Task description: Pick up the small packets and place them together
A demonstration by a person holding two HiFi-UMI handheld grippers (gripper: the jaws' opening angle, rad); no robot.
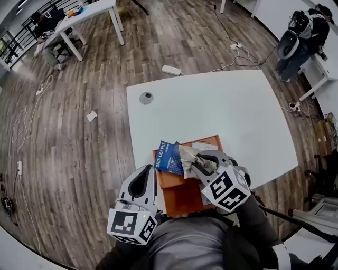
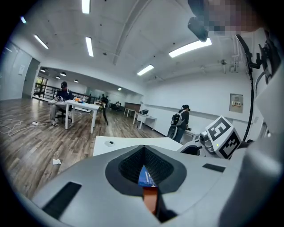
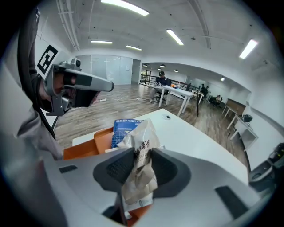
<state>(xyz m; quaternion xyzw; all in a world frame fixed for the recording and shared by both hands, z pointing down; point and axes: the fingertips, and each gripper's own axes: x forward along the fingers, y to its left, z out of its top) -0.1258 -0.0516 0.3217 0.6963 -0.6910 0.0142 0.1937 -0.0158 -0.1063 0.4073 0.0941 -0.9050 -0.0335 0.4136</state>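
An orange tray [image 1: 179, 196] sits at the near edge of the white table [image 1: 222, 111]. A blue drip-coffee packet [image 1: 170, 156] lies flat on the tray's far left corner. My right gripper [image 1: 203, 161] is over the tray, shut on a crumpled beige packet [image 1: 187, 155]. In the right gripper view that beige packet [image 3: 141, 162] stands pinched between the dark pads [image 3: 116, 168], with the blue packet [image 3: 125, 128] behind it. A white packet [image 1: 204, 146] lies beside them on the tray. My left gripper [image 1: 149, 170] hovers at the tray's left edge, shut and empty.
A round grey grommet [image 1: 146, 97] is set in the table's far left. A white power strip [image 1: 171, 70] and cables lie on the wooden floor beyond. A person [image 1: 303, 31] stands at the far right, and another sits at a desk [image 1: 84, 13] far left.
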